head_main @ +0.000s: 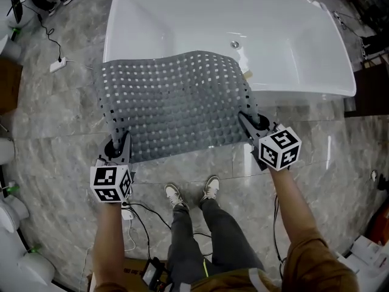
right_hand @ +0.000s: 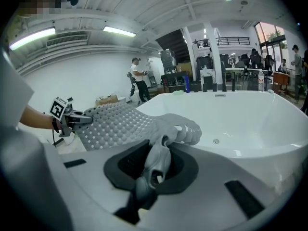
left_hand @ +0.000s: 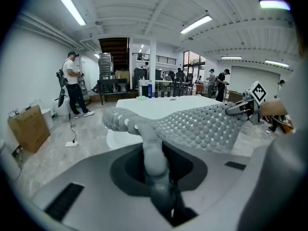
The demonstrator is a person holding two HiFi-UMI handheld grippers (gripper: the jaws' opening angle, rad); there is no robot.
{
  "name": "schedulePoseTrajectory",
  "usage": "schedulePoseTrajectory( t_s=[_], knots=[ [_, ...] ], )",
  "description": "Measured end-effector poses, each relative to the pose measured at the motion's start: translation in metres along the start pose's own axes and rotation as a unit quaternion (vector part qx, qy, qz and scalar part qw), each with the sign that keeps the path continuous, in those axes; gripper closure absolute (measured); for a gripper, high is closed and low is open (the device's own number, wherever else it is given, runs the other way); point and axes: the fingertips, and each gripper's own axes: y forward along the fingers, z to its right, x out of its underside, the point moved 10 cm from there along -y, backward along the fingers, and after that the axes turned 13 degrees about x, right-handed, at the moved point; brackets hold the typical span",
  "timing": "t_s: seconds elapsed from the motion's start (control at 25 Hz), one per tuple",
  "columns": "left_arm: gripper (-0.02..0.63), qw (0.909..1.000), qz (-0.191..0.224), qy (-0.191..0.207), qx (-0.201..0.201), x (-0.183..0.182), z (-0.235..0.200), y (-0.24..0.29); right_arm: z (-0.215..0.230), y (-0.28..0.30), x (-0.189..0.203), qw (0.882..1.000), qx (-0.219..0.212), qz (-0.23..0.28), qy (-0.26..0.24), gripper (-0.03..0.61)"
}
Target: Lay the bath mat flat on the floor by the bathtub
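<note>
A grey bath mat (head_main: pixel 173 105) with rows of small holes hangs spread in the air, its far edge over the near rim of the white bathtub (head_main: pixel 292 53). My left gripper (head_main: pixel 121 145) is shut on the mat's near left corner, and my right gripper (head_main: pixel 249 121) is shut on its near right corner. In the left gripper view the mat (left_hand: pixel 202 126) runs from my jaws (left_hand: pixel 155 165) across to the right gripper (left_hand: pixel 240 107). The right gripper view shows a bunched corner of mat (right_hand: pixel 120 121) pinched in the jaws (right_hand: pixel 151 170), with the left gripper (right_hand: pixel 79 121) at the far corner.
Grey marble floor (head_main: pixel 67 132) lies between the tub and the person's shoes (head_main: pixel 191 193). Cables and a white power strip (head_main: pixel 59 64) lie at the left. A cardboard box (left_hand: pixel 28 126) stands on the floor, and people stand (left_hand: pixel 73 83) behind the tub.
</note>
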Motion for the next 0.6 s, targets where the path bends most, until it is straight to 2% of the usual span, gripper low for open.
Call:
schedulePoseTrajectory(
  t_s=[0.24,0.6],
  knots=[
    [0.545,0.9997,0.019,-0.009,-0.013,-0.018,0.030,-0.061,-0.015,-0.057,-0.019,1.000,-0.011,0.011,0.021,0.529],
    [0.546,0.9958,0.081,0.039,-0.018,-0.088,0.087,-0.161,-0.046,-0.179,-0.087,0.997,-0.028,0.070,-0.009,0.529]
  ],
)
